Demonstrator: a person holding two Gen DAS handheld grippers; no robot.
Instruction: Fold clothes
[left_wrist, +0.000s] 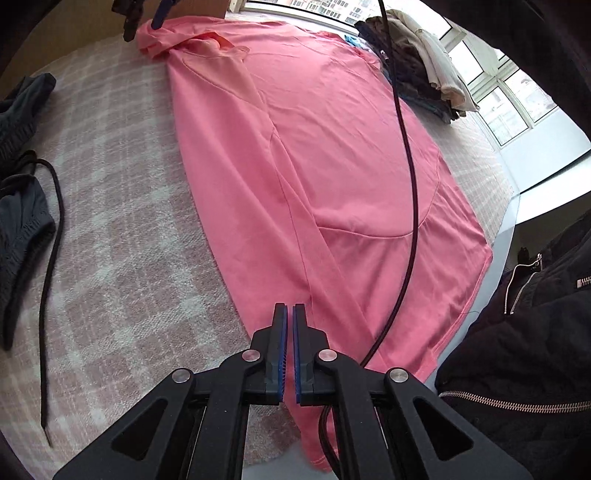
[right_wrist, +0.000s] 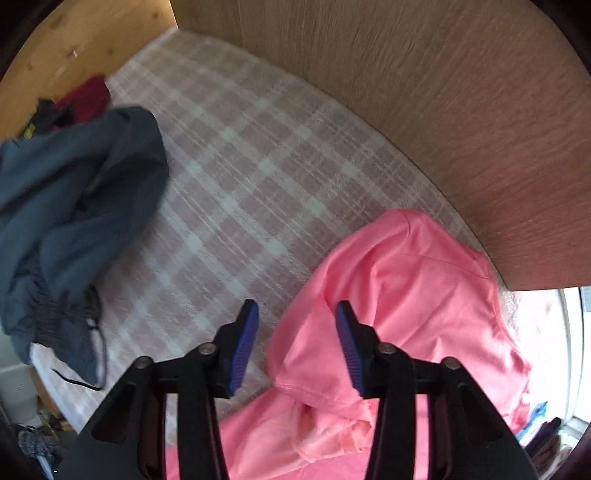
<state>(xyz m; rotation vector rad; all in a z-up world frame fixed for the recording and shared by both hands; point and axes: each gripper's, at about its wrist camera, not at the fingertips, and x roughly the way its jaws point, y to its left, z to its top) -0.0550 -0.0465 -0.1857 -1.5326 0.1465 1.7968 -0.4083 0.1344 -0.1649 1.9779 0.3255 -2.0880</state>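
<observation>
A pink T-shirt (left_wrist: 325, 155) lies spread on the plaid bed cover, one long side folded over along a crease. My left gripper (left_wrist: 290, 308) is shut on the shirt's near hem edge; pink cloth runs between its blue pads. My right gripper (right_wrist: 297, 314) is open and empty, just above the bunched sleeve and collar end of the shirt (right_wrist: 399, 295). The right gripper also shows at the top left of the left wrist view (left_wrist: 147, 18), at the far end of the shirt.
Dark grey trousers (right_wrist: 74, 206) with a black drawstring (left_wrist: 51, 258) lie to the left. A clothes pile (left_wrist: 421, 59) sits by the window. A wooden headboard (right_wrist: 424, 103) borders the bed. A black cable (left_wrist: 408, 177) hangs over the shirt. A black zipped jacket (left_wrist: 528, 332) is at the right.
</observation>
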